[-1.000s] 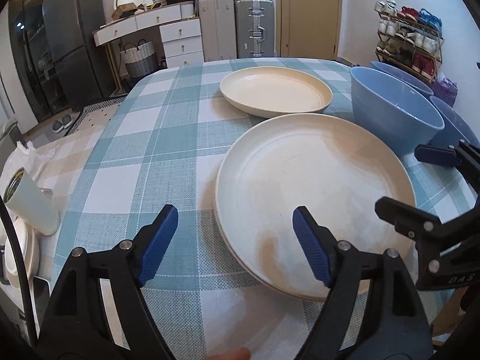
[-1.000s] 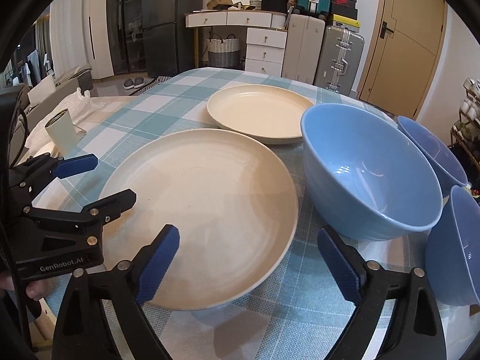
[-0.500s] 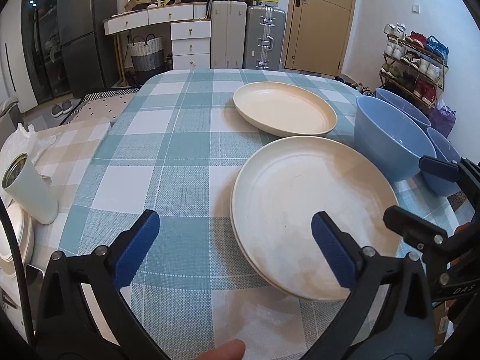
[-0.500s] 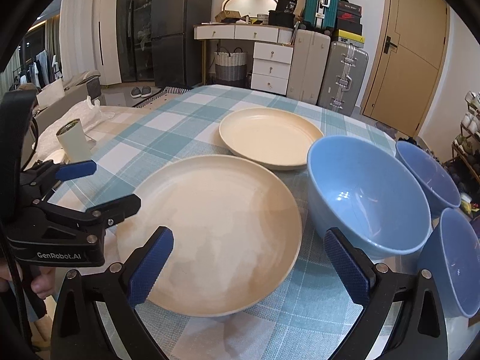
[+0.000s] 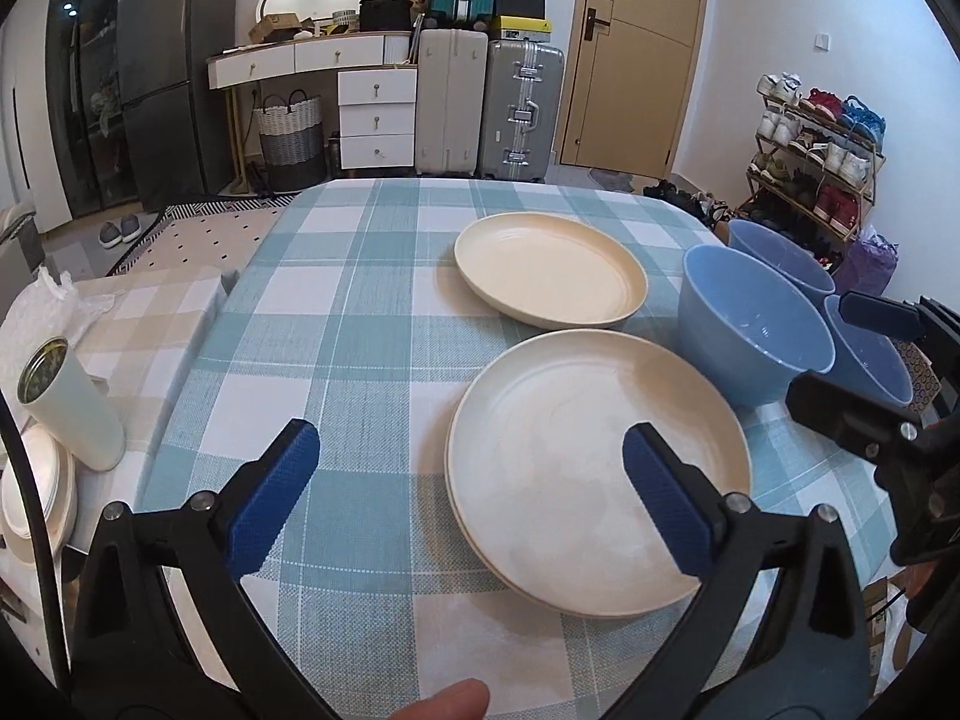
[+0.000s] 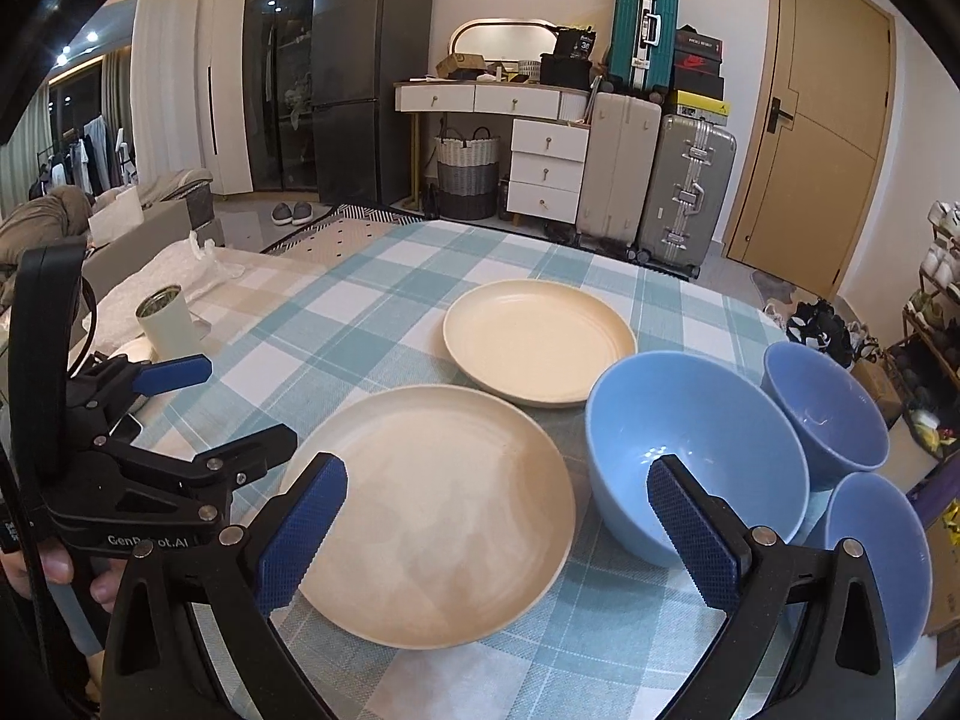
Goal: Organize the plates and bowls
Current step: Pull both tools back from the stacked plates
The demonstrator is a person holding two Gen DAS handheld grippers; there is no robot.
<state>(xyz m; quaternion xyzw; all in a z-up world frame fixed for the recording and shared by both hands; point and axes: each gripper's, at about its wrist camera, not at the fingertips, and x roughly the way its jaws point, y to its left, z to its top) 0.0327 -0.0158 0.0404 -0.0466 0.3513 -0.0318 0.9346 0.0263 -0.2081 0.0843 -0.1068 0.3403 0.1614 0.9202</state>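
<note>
Both tongs are spread wide and nothing is held in them. The left gripper point(image 5: 468, 474) is kept above the near edge of the table point(image 5: 360, 312), with the near cream plate point(image 5: 594, 468) just in front of its right finger. The right gripper point(image 6: 498, 516) is seen above the same near edge, between this plate point(image 6: 432, 510) and the large blue bowl point(image 6: 696, 456).

The far cream plate point(image 5: 549, 276) lies toward the middle of the table, just beside the near one; whether the two rims touch cannot be told. Two smaller blue bowls point(image 6: 825, 414) point(image 6: 882, 564) stand at the right edge of the table, close behind and beside the large bowl.

It is judged that no piece is taken yet and that stacking the plates is probably the step in hand. The near plate is best taken by its rim at the near side, with one finger under the lip and one above, because the plate is flat and smooth and can slip. It should be lifted level and lowered centred on the other plate, and the large bowl beside it should not be pushed.

The near plate seems to have a double edge in the left view; it cannot be told if a second plate is under it. The smaller bowls are partly covered by the right gripper point(image 5: 882, 372) in the left view. A white cup point(image 5: 72, 408) and some white plates point(image 5: 36, 498) at the left are cut off, on another surface.
</note>
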